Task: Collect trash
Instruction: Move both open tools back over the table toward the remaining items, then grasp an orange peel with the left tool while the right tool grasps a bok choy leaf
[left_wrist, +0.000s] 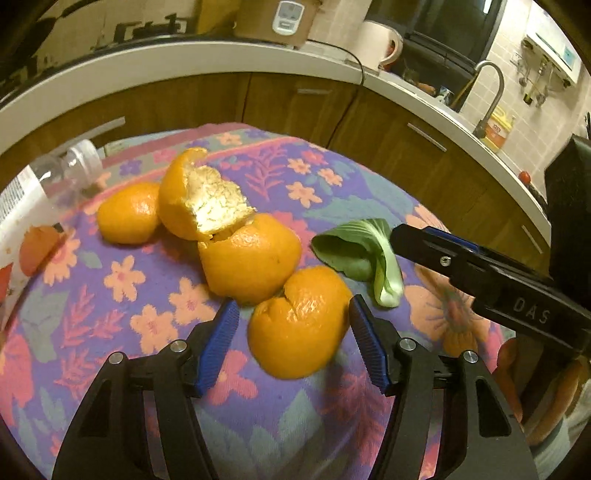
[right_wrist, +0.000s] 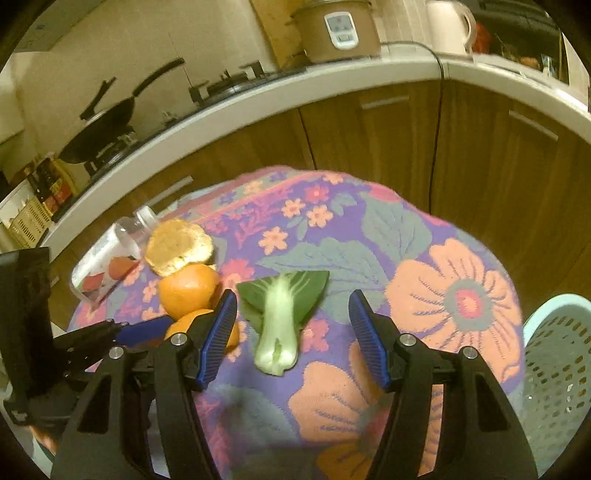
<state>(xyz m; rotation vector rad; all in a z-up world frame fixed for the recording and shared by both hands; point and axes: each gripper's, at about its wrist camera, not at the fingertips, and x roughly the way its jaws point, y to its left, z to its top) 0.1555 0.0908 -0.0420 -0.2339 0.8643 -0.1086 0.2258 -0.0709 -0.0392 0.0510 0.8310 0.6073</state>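
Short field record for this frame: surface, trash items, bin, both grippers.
surface: floral cloth
trash: orange peels, bok choy leaf, empty plastic bottle
bin: pale perforated basket, at the table's right edge
left gripper: jaws open around the nearest peel
right gripper: jaws open either side of the leaf

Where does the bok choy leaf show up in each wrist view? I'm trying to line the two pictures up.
Left wrist view: the bok choy leaf lies right of centre, beyond the orange peel between the open left tongs, near the right tongs' tip.
Right wrist view: the leaf is at centre, lying on the cloth between the open right tongs.
Shared landmark: the clear plastic bottle, at the left in both.
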